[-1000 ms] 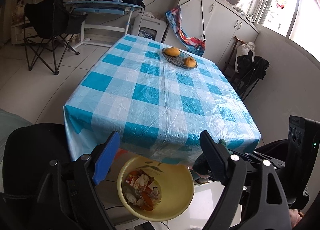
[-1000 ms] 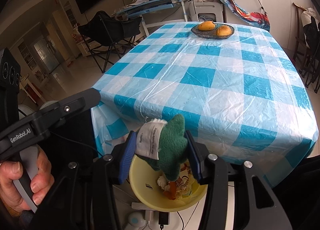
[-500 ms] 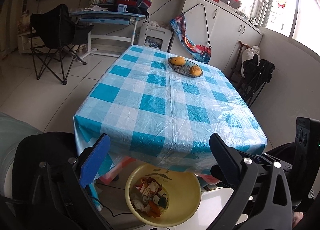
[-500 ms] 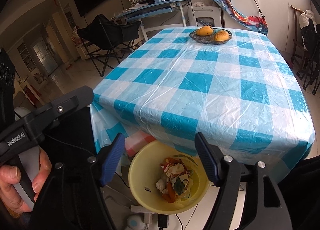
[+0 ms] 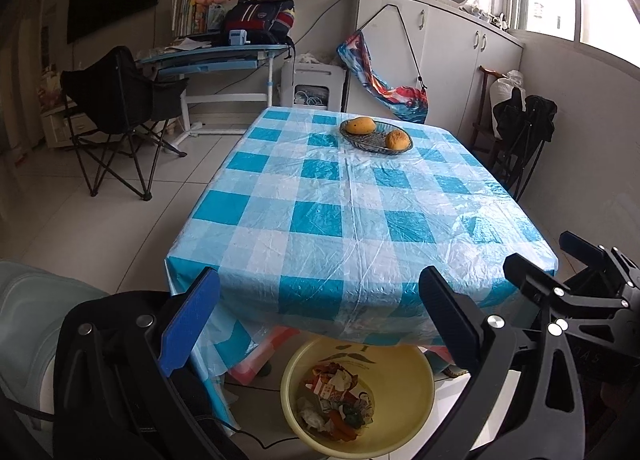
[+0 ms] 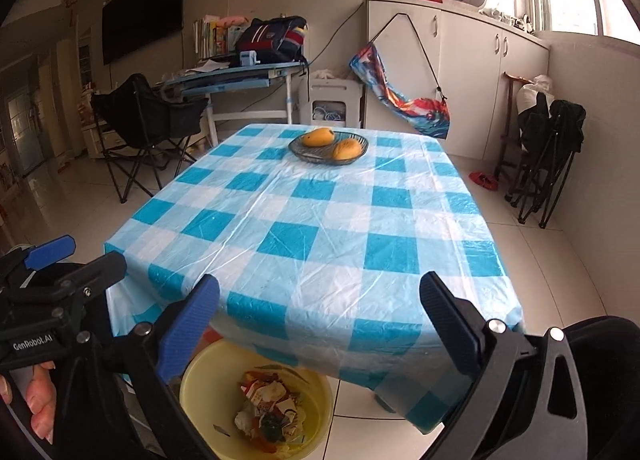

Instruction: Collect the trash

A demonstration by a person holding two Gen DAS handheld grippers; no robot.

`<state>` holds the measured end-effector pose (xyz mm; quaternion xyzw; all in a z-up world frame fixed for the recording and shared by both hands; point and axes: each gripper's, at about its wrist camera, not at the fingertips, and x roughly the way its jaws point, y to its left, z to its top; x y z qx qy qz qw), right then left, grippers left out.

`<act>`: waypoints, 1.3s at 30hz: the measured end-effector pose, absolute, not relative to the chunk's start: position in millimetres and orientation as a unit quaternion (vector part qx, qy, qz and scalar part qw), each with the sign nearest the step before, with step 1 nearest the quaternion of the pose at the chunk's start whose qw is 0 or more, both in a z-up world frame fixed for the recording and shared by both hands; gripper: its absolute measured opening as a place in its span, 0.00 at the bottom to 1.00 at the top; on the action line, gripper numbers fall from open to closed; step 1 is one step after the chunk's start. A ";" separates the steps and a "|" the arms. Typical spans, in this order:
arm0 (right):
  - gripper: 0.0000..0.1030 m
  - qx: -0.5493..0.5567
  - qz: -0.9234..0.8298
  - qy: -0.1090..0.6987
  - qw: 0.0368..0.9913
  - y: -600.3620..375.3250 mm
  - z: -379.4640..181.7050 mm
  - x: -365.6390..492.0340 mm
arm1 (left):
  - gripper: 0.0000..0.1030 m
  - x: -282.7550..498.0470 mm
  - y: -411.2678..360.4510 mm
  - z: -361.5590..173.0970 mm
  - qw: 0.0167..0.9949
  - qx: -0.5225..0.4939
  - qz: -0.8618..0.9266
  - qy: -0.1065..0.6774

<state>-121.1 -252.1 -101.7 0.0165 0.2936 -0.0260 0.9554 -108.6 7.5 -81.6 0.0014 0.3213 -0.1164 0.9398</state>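
A yellow basin stands on the floor under the near edge of the table, with a heap of paper scraps and wrappers in it. The right wrist view shows the same basin and trash heap, with a small green piece lying on top. My left gripper is held wide open above the basin, empty. My right gripper hangs beside it; its jaws are opening and nothing is between them. Each gripper shows at the edge of the other's view.
The table carries a blue-and-white checked plastic cloth and a wire fruit dish with two mangoes at the far end. A black folding chair stands to the left, folded chairs to the right. A desk and white cabinets line the back.
The right gripper let go of the green piece with a white tag, which dropped into the basin, and its jaws spread wide. Both views have tilted up. The left jaws widened a little.
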 end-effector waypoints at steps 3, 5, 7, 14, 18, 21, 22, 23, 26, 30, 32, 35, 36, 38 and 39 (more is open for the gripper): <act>0.93 0.020 -0.025 0.283 0.959 -253.6 -98.2 -123.1 | 0.93 -110.6 7.3 -80.5 0.941 0.005 -0.120 0.317; 0.93 0.019 -0.026 0.279 0.960 -253.9 -97.0 -123.2 | 0.93 -111.5 6.2 -79.3 0.943 0.011 -0.116 0.313; 0.93 0.018 -0.025 0.282 0.959 -253.2 -98.5 -122.1 | 0.93 -112.3 5.3 -78.8 0.943 0.017 -0.113 0.312; 0.93 0.017 -0.021 0.290 0.957 -251.8 -100.6 -122.1 | 0.93 -113.7 3.8 -77.6 0.945 0.028 -0.104 0.310; 0.93 0.016 -0.018 0.296 0.955 -251.1 -102.3 -121.2 | 0.93 -115.3 -0.8 -76.6 0.948 0.041 -0.093 0.302; 0.93 0.017 -0.020 0.297 0.954 -251.7 -102.7 -121.2 | 0.93 -117.5 -4.3 -74.3 0.951 0.055 -0.080 0.294; 0.93 0.018 -0.020 0.297 0.954 -252.0 -102.5 -121.2 | 0.93 -117.9 -3.3 -73.7 0.951 0.053 -0.080 0.294; 0.93 0.018 -0.020 0.297 0.954 -252.3 -102.3 -121.2 | 0.93 -118.1 -3.0 -73.1 0.951 0.050 -0.081 0.294; 0.93 0.017 -0.022 0.293 0.956 -253.3 -101.2 -122.9 | 0.93 -118.6 0.0 -71.2 0.952 0.045 -0.073 0.293; 0.93 0.023 -0.025 0.291 0.956 -256.7 -100.0 -125.3 | 0.93 -120.0 4.2 -68.3 0.954 0.034 -0.060 0.291; 0.93 0.027 -0.026 0.290 0.956 -258.5 -98.9 -126.2 | 0.93 -120.9 6.2 -67.4 0.955 0.030 -0.060 0.290; 0.93 0.030 -0.027 0.288 0.957 -259.8 -97.9 -127.0 | 0.93 -121.2 8.1 -67.3 0.954 0.027 -0.060 0.293; 0.93 0.031 -0.028 0.288 0.957 -260.0 -98.0 -127.6 | 0.93 -121.0 8.5 -67.4 0.954 0.028 -0.057 0.294; 0.93 0.030 -0.027 0.289 0.957 -259.6 -98.1 -128.2 | 0.93 -120.4 9.6 -67.7 0.953 0.028 -0.054 0.297; 0.93 0.030 -0.027 0.289 0.957 -259.5 -98.1 -128.3 | 0.93 -119.9 10.3 -68.0 0.952 0.028 -0.053 0.300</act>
